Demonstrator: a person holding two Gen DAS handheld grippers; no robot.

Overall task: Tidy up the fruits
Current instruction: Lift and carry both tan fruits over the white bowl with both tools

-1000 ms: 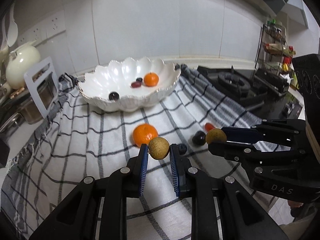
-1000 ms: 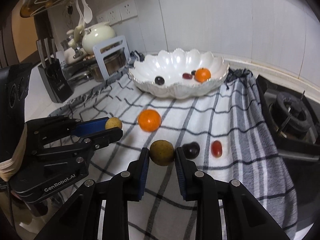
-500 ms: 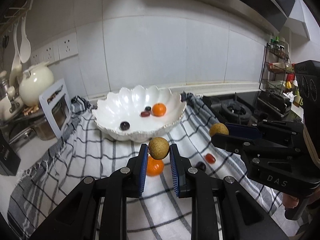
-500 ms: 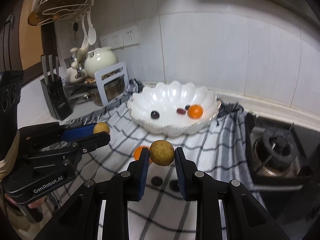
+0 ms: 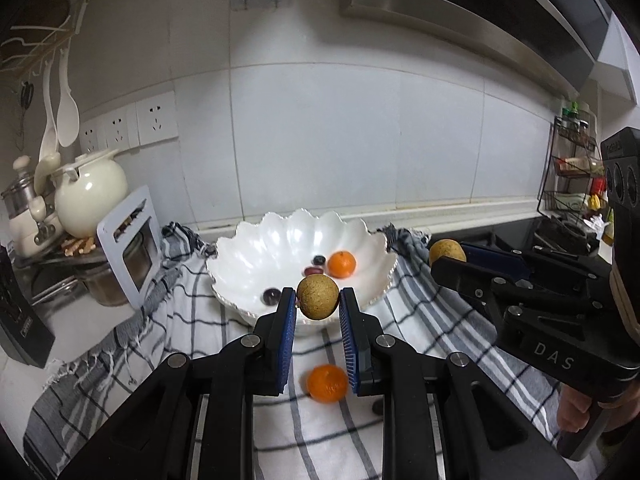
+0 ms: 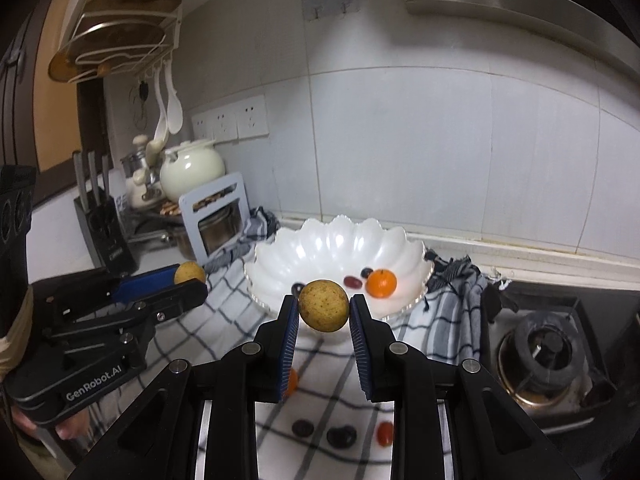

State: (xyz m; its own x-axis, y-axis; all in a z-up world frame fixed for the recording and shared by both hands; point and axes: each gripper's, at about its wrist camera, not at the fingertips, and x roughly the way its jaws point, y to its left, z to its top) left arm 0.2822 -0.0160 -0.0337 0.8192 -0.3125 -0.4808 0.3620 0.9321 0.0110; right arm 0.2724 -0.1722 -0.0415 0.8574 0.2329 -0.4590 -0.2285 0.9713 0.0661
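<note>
Bench [image 5: 80,344] is covered by a grey-and-white checked cloth [image 5: 192,320] that runs from the pots on the left to the gas hob [image 6: 540,344] on the right.

White scalloped bowl [image 5: 280,240] sits on the cloth at the back, near the tiled wall. Inside it: one mandarin [image 5: 341,264], a dark grape [image 5: 271,296], a red grape [image 5: 313,271] and a small dark berry [image 5: 319,259], all low in the bowl, mandarin to the right of the rest.

Left tongs [image 5: 318,312] clenched on a brown speckled round fruit [image 5: 318,297], pinched between the blue pads at the tips. Fruit is off the cloth, in front of the bowl's near rim.

Right tongs [image 6: 325,316] clenched on a second brown round fruit [image 6: 324,306], same pinch at the tips, also raised and lined up with the bowl's near rim. Both sets of tongs point at the bowl, left one to the left, right one to the right, well apart.

Loose on the cloth: a second mandarin [image 5: 328,383] below the left tongs, nearer than the bowl. Right wrist view shows two dark grapes [image 6: 342,436] and a red cherry tomato or grape [image 6: 385,434] beneath the right tongs; can't tell which, blurred.

Side clutter: cream kettle [image 5: 90,200], knife block [image 6: 106,236].
</note>
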